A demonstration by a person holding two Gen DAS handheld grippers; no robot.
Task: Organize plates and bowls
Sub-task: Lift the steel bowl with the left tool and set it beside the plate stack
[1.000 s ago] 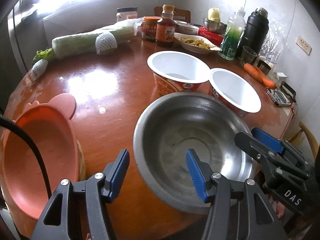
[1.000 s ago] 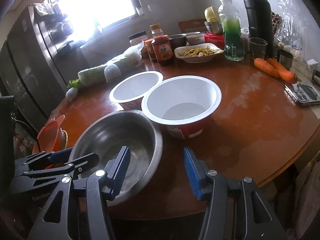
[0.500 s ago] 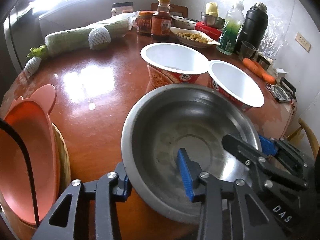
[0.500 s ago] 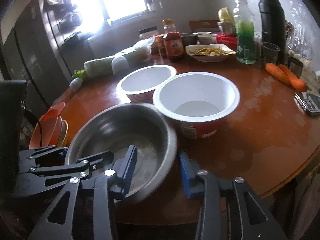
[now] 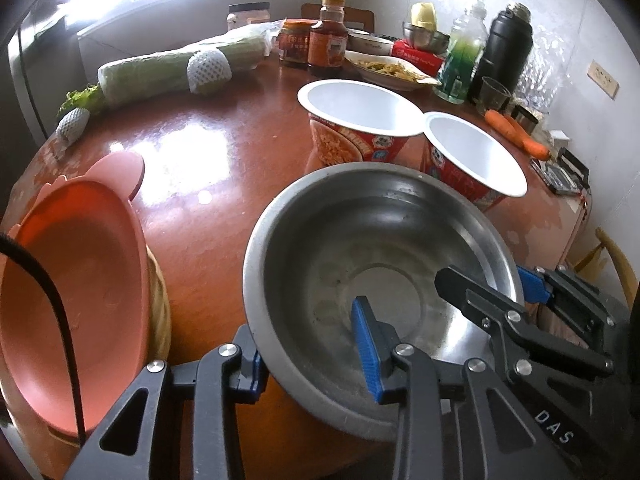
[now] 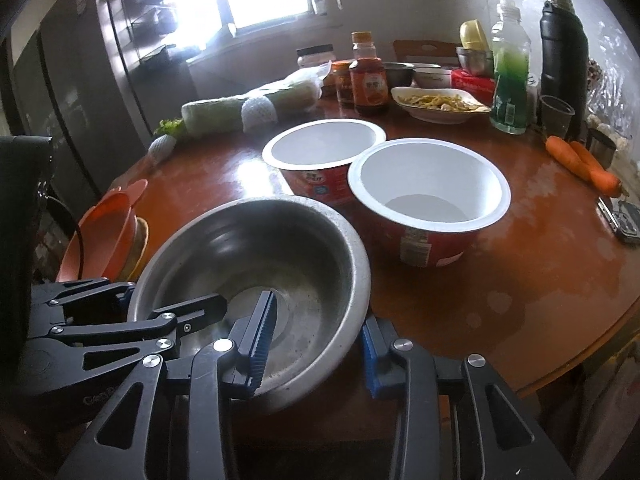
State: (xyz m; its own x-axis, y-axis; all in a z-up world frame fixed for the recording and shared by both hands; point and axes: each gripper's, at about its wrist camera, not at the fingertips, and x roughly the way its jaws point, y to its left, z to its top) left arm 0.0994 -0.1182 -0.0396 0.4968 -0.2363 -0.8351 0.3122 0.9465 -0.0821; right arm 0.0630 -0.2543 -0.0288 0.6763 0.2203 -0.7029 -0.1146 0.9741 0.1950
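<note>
Both claws, open and short of the steel bowl [image 5: 376, 264] a second ago, have since closed onto its near rim from opposite sides. Left claw [image 5: 308, 350]: narrowed to a small gap, one blue pad inside the bowl wall, the other outside under the rim, gripping the wall between them. Right claw [image 6: 316, 342]: same arrangement on the right part of the rim, serrated pad inside, second pad outside, clamped on the bowl. Steel bowl sits at the near edge of the brown table [image 5: 224, 168], empty, inner surface stained. Just behind it, two empty red-and-white noodle bowls [image 6: 428, 200] stand side by side, rims touching; the nearer one sits close to the steel bowl's far rim. Stack of orange plates [image 5: 68, 280] leans at the table's left edge, apart from the bowl. Wrapped cabbage [image 5: 176, 68], jars, bottles and two carrots [image 6: 580, 160] lie along the far side.
</note>
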